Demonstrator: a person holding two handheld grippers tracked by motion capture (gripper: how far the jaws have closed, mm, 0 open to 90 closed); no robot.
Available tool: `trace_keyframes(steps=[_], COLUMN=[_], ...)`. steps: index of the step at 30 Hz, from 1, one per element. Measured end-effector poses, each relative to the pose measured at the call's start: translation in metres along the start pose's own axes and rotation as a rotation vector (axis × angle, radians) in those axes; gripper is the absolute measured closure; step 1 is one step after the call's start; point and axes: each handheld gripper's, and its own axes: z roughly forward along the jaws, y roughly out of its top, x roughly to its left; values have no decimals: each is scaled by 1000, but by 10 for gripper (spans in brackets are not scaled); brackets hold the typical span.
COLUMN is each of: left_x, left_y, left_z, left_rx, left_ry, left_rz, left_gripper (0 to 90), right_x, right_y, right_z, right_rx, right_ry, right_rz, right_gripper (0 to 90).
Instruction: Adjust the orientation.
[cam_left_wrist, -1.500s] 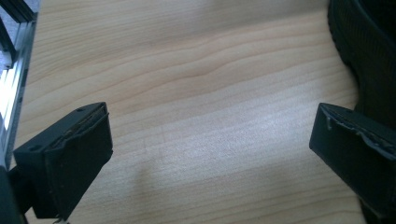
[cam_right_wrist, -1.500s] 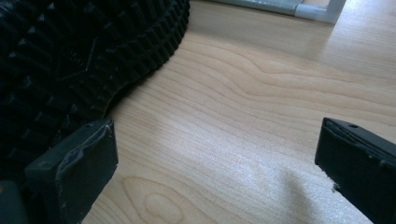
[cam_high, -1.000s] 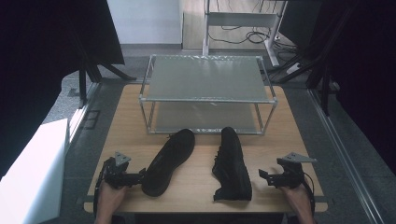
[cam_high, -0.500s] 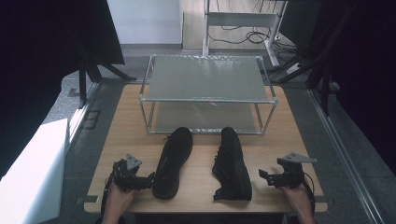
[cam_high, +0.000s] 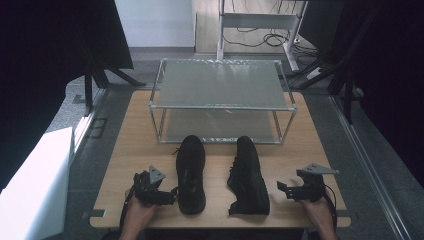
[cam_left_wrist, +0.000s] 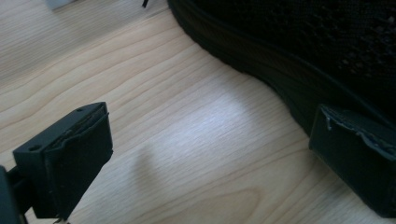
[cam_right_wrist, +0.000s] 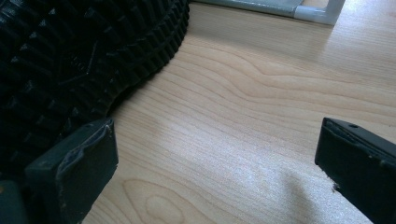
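Note:
Two black shoes lie on the wooden table (cam_high: 130, 150). The left shoe (cam_high: 190, 175) stands upright, toe toward the rack. The right shoe (cam_high: 248, 176) rests tipped on its side, and its treaded sole (cam_right_wrist: 70, 56) faces my right gripper. My left gripper (cam_high: 167, 192) sits by the left shoe's heel, open; in the left gripper view (cam_left_wrist: 215, 158) one jaw is against the edge of the shoe (cam_left_wrist: 303, 46) and bare wood lies between the jaws. My right gripper (cam_high: 282, 189) is open just right of the right shoe, with only table between its jaws (cam_right_wrist: 217, 168).
A two-tier metal rack (cam_high: 220, 82) with frosted shelves stands at the table's far half, just beyond the shoe toes; its corner post (cam_right_wrist: 313, 11) is in the right gripper view. A white box (cam_high: 30, 185) sits beside the table on the left.
The left shoe lay slanted and now lies straight, parallel to the right shoe; its heel swung right. My left gripper moved right with it. The right gripper stayed put.

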Motion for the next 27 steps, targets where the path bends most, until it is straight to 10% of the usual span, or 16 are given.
trace_keyframes(steps=[27], left_x=[27], left_y=[-9], left_z=[-13], left_rx=[-94], left_ry=[68], left_rz=[-165], left_gripper=[0], right_x=[17], right_y=[16], right_z=[-13], right_rx=[-14], right_ry=[-15], right_rz=[-51], right_gripper=[0])
